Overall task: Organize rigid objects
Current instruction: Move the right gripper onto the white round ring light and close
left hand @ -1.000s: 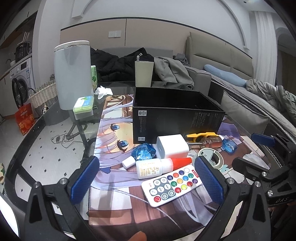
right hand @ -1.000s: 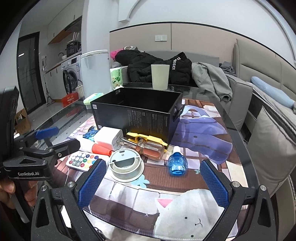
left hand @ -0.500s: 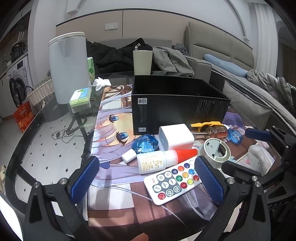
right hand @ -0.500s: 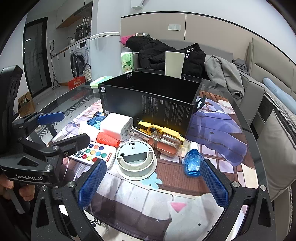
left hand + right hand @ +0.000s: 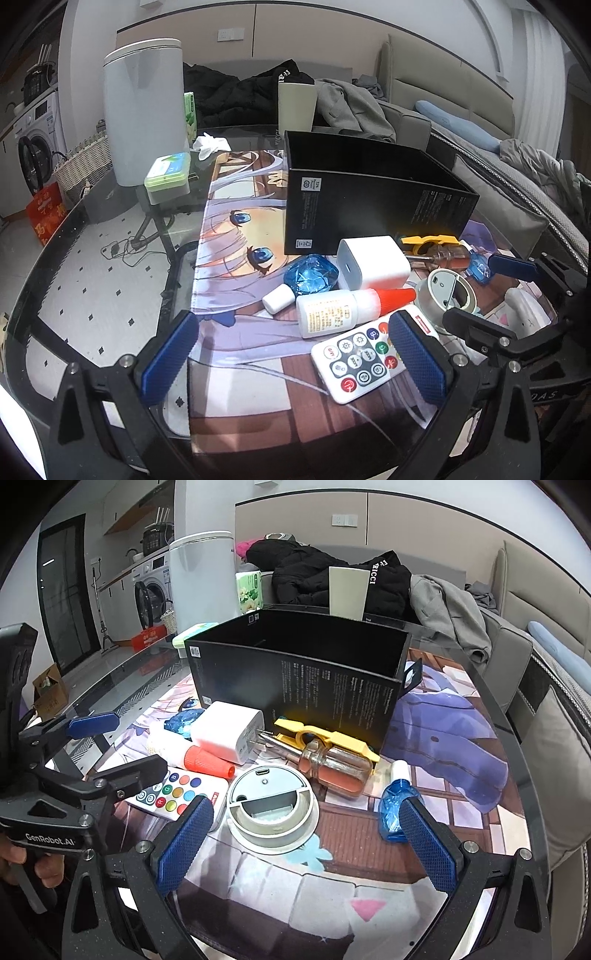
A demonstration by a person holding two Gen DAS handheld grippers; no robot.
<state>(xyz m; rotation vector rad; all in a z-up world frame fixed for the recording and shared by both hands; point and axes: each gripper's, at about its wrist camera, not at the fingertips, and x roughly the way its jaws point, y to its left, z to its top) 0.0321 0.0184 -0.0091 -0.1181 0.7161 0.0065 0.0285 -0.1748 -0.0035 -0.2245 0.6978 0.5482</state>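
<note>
While both grippers hang spread wide, clutter crowds the black box (image 5: pixel 295 675).
Left gripper (image 5: pixel 291 354) frames the remote (image 5: pixel 365 360); right gripper (image 5: pixel 306 842) frames the round grey device (image 5: pixel 271 806).

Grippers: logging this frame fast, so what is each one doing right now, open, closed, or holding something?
Left gripper: open, holding nothing, above the remote.
Right gripper: open, holding nothing, above the ring light.

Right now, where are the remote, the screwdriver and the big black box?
remote (image 5: pixel 360 360), left wrist view, on its button face.
screwdriver (image 5: pixel 332 764), right wrist view, on its clear handle.
black box (image 5: pixel 295 686), right wrist view, on its front wall.
</note>
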